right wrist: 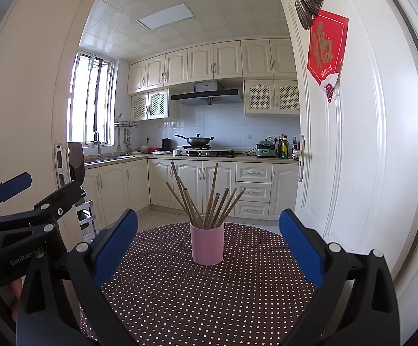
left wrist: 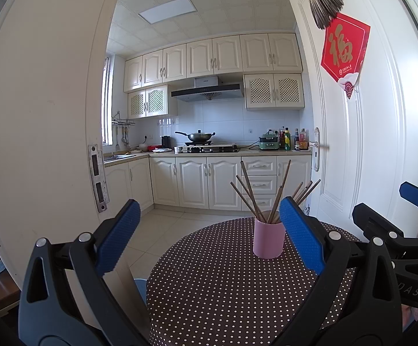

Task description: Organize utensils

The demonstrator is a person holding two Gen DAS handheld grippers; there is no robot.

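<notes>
A pink cup (left wrist: 268,239) (right wrist: 207,243) stands upright on a round table with a brown white-dotted cloth (left wrist: 223,288) (right wrist: 194,294). Several brown chopsticks (left wrist: 252,196) (right wrist: 206,201) stand fanned out in the cup. My left gripper (left wrist: 209,230) is open and empty, held above the near part of the table, short of the cup. My right gripper (right wrist: 209,236) is open and empty, facing the cup from the near side. The right gripper also shows at the right edge of the left wrist view (left wrist: 387,225), and the left gripper at the left edge of the right wrist view (right wrist: 21,210).
A white door frame (left wrist: 50,115) stands to the left and an open white door (left wrist: 367,144) with a red paper sign (left wrist: 344,49) to the right. Behind the table is a tiled floor (left wrist: 162,230) and a kitchen counter (left wrist: 209,151) with a wok and bottles.
</notes>
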